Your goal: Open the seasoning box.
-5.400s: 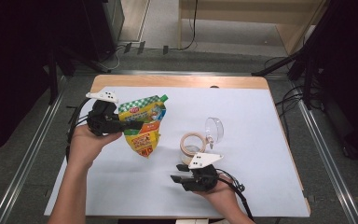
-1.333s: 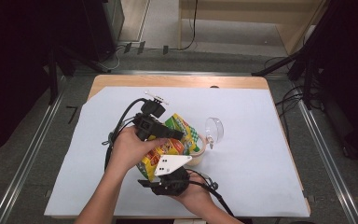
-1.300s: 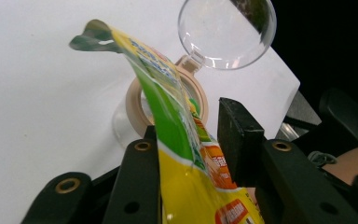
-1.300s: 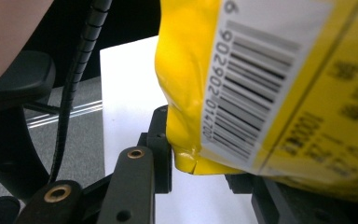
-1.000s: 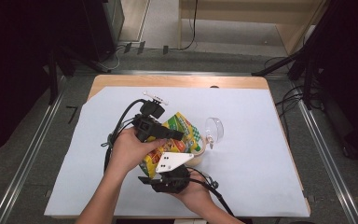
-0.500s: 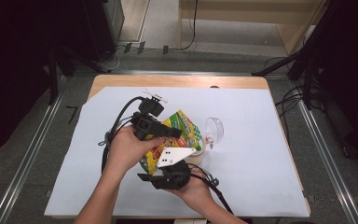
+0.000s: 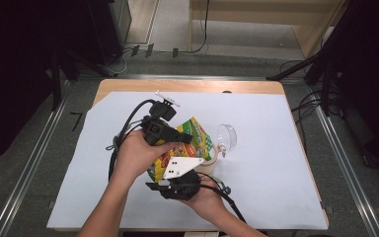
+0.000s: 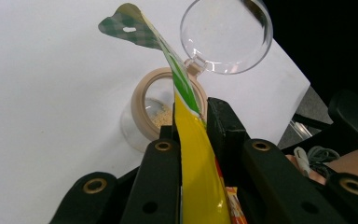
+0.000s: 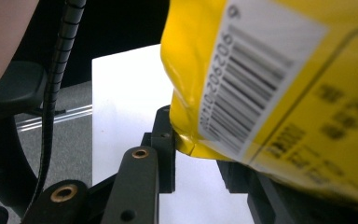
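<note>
Pouring looks like the step in hand: both grippers hold a yellow pouch (image 7: 193, 140) tilted over the open jar (image 8: 161, 106). The left gripper (image 7: 186, 138) has just been closing, and its jaws are clamped on the pouch's upper edge. The right gripper (image 9: 193, 161) sits below the pouch; its jaws are fairly close together with the bottom corner between them, though I cannot tell whether the pads press on it. Next, I judge, the pouch must be tipped so that its torn mouth points into the jar. In the left gripper view I see granules lying in the jar and its clear lid (image 8: 226, 35) hinged open just behind it. In the right gripper view, a barcode (image 9: 256, 74) on the pouch's back is plain.
</note>
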Motion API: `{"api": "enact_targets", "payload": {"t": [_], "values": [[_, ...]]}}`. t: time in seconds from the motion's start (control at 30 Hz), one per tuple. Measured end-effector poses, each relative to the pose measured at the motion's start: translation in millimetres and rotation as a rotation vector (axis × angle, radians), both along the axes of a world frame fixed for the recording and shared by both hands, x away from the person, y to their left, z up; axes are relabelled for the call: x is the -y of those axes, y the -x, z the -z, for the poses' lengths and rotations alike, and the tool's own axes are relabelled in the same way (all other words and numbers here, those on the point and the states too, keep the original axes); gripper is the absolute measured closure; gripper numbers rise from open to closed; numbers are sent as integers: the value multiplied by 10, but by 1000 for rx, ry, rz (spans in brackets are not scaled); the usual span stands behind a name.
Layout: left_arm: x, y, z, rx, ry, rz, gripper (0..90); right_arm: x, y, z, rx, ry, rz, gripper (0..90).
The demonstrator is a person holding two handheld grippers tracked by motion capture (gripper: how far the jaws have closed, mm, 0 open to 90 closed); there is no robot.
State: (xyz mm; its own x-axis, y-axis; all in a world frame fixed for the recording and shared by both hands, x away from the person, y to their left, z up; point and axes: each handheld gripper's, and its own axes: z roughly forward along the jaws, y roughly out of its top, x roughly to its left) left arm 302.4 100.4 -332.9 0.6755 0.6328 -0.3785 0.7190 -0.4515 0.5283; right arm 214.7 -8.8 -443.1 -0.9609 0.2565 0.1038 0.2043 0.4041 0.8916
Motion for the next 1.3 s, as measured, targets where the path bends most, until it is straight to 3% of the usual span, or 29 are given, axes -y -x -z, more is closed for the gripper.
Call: {"api": "enact_targets", "payload": {"t": [0.23, 0.5, 1.0, 1.3], "values": [[-22, 21, -38, 1, 57, 13, 791, -18, -2, -12, -23, -19, 17, 732], [-65, -33, -54, 18, 92, -10, 791, -28, -78, -48, -30, -17, 17, 734], [-1, -59, -57, 33, 81, 6, 800, -14, -101, -50, -39, -25, 41, 737], [32, -84, -29, 21, 75, 20, 805, 6, -116, -9, -57, -31, 47, 744]]}}
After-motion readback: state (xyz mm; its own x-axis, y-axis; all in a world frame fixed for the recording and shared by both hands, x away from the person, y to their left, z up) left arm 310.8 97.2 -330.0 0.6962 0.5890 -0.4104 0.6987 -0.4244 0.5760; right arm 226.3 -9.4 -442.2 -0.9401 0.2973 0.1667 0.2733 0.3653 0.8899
